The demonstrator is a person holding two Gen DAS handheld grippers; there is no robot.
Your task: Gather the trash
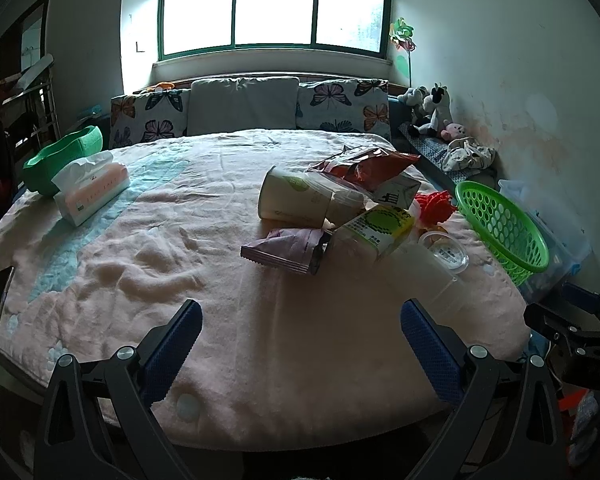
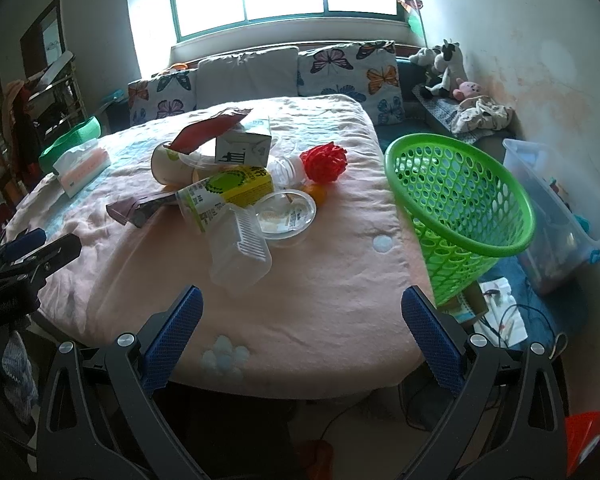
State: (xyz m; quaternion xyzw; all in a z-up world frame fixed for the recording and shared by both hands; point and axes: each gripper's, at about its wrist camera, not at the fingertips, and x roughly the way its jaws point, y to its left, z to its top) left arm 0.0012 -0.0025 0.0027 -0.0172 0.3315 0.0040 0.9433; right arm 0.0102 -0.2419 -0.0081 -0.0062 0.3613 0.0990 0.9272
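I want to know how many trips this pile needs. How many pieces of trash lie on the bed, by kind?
Foil wrappers: 2, red and purple
Cartons: 2, white and yellow-green
Paper cup: 1
Clear plastic containers: 2, tub and round cup
Red net: 1
Total: 8

Left wrist camera sits low at the near edge of the bed (image 1: pixel 260 340), looking forward toward the far window (image 1: pixel 274 16), with the trash pile (image 1: pixel 340 208) off to the right. Right wrist camera rides further right, facing the same way, closer to the green basket (image 2: pixel 460 208) at the bed's right side. Both views share the bed, the pile, the basket, the butterfly pillows (image 2: pixel 348 68), and each catches the other claw at its edge.
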